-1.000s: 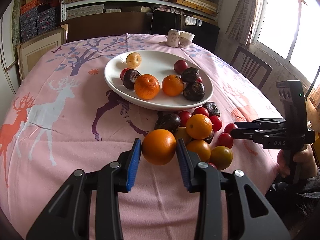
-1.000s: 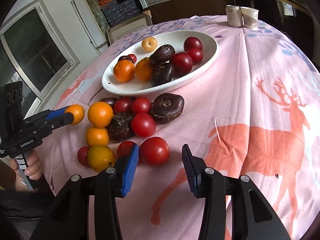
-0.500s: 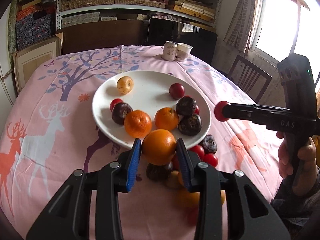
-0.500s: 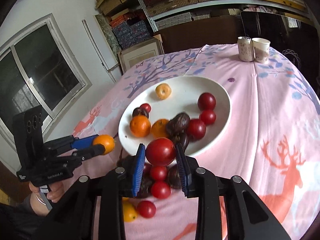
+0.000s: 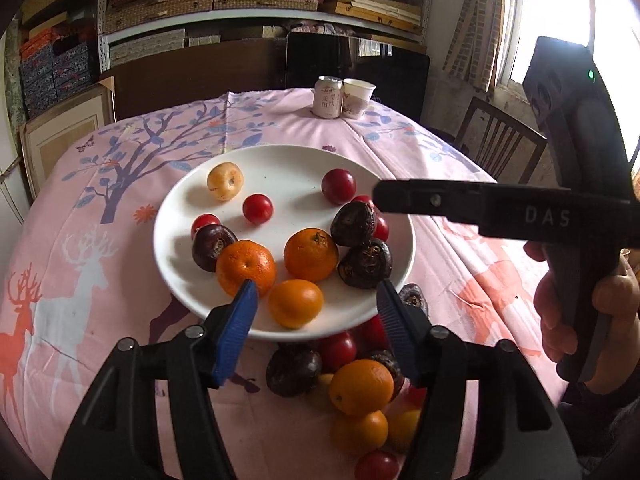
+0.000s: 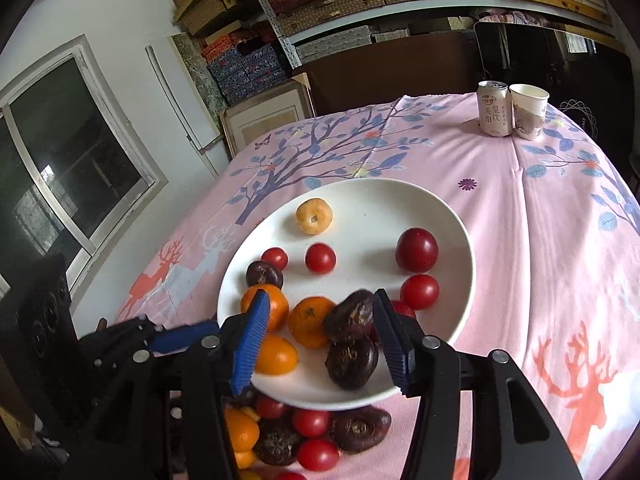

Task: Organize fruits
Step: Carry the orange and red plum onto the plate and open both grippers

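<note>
A white plate holds oranges, red tomatoes, dark round fruits and a yellow one. My left gripper hangs over the plate's near rim with its jaws opening. An orange lies on the plate between the blue pads, touching neither. My right gripper hovers over the plate's near side, its jaws also opening, with nothing gripped. A small red tomato rests loose in the plate's middle. In the left wrist view the right gripper reaches in from the right, held by a hand.
A pile of loose fruit lies on the pink deer-print tablecloth just in front of the plate. A drink can and a paper cup stand at the far edge. A chair is at the right.
Both grippers rose from the fruit pile and moved over the plate. The left gripper let go of its orange and the right gripper let go of its tomato, and both fruits now lie on the plate.
</note>
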### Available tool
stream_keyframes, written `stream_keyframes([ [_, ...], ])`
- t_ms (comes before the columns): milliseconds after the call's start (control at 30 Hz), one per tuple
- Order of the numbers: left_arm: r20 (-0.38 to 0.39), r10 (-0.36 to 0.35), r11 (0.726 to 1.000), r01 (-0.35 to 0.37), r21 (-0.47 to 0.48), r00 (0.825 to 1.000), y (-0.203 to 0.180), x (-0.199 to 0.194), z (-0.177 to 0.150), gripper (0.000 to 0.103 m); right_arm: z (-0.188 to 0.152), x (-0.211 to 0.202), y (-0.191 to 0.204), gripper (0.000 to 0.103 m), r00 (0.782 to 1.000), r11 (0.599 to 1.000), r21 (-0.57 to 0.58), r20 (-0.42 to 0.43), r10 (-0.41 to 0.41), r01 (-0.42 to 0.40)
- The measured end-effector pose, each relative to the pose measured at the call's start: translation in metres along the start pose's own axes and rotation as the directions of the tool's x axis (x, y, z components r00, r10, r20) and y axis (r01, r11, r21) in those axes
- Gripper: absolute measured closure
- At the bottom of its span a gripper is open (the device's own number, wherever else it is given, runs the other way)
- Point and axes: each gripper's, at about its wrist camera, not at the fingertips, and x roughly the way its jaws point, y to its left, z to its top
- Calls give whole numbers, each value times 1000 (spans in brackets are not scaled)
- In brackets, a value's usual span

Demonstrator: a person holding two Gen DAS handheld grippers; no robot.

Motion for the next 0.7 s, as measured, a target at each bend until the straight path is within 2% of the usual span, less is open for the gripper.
stream_keyframes([
  [133,14,-2,997,1,71,1000,-11,-35,-27,41,-35,-26,-12,48,1000,1000,15,2,-19,19],
  [367,-45,-44,989,50,138,998,-33,-57,-91,43,-81,-42,-40,47,998,994,99,-26,-54,56],
  [500,-103,-32,991,45,126,994,-35,-42,-109,59,-98,-43,-38,47,999,992,119,-38,-32,36],
  [567,-121,-12,993,26,111,993,-33,-30,-114,63,-105,-44,-30,47,999,994,105,-42,-18,22],
  [600,-133,-19,995,32,99,991,-32,-24,-115,64,-107,-45,-25,47,999,995,95,-44,-10,15],
  [700,-131,-48,995,59,79,990,-35,-18,-116,77,-112,-49,-9,47,999,999,54,-51,4,-2],
])
